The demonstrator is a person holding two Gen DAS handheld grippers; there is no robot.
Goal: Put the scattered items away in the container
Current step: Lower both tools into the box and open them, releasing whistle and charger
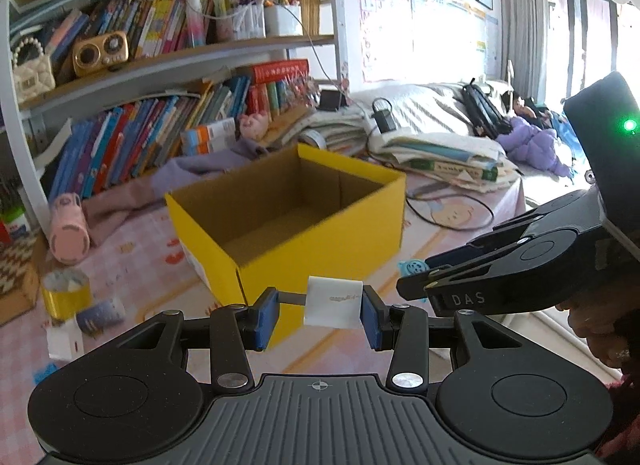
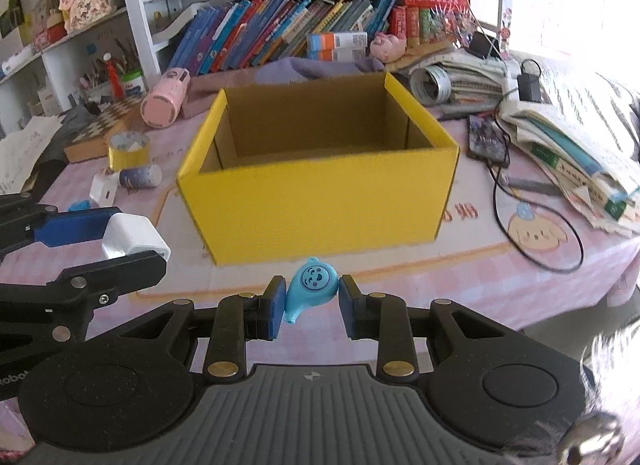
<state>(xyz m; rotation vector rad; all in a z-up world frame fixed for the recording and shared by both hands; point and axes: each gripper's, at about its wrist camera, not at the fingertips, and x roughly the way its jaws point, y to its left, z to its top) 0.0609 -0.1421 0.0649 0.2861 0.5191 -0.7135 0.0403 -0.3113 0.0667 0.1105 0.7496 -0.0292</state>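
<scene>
My left hand-held gripper clamps a white charger block by its sides; my right hand-held gripper clamps a blue whistle-shaped toy — both carried clear of the desk, short of the yellow box, ready for dropping in.

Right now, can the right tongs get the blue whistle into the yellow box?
Probably yes. The right tongs grip the blue whistle, and the yellow box stands open-topped just ahead with nothing between them.
</scene>
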